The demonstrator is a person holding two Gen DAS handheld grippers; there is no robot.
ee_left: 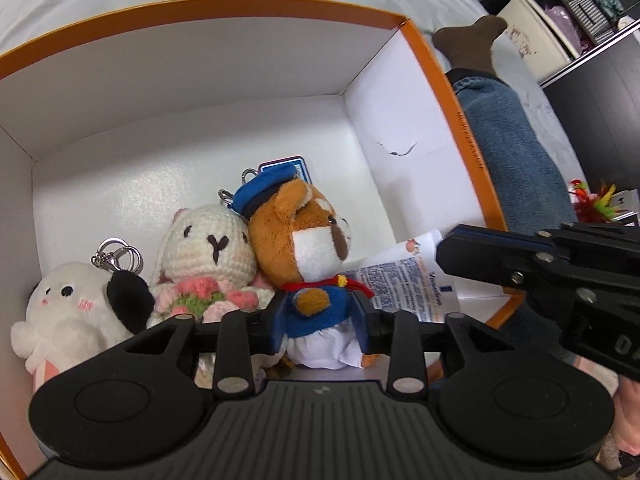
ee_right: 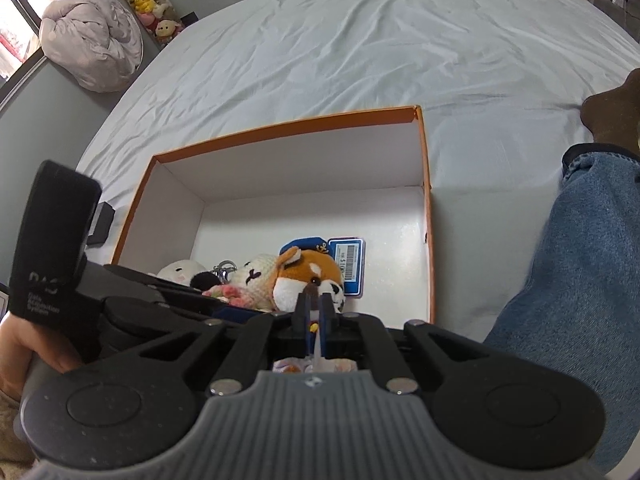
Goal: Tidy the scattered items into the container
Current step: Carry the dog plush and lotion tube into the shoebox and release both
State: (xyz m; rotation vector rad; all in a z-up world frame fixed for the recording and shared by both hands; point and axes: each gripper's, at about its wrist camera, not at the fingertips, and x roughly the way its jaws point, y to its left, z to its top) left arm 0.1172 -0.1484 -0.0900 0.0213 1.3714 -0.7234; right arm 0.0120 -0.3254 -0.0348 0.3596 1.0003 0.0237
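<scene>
I have the left gripper (ee_left: 322, 320) parted around the fox plush (ee_left: 310, 276), low centre inside the box (ee_left: 470, 148), right gripper (ee_right: 314, 312) pinched on a tube (ee_left: 404, 276); next, clear left, drop tube.

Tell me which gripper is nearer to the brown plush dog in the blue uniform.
Left. The left gripper brackets the brown plush dog, fingers either side of its body; the right gripper sits off to one side, shut on a white packet.

Three plush toys (ee_left: 208, 256) in one box (ee_left: 404, 128); one tube (ee_left: 404, 276); one blue card (ee_right: 347, 266).
</scene>
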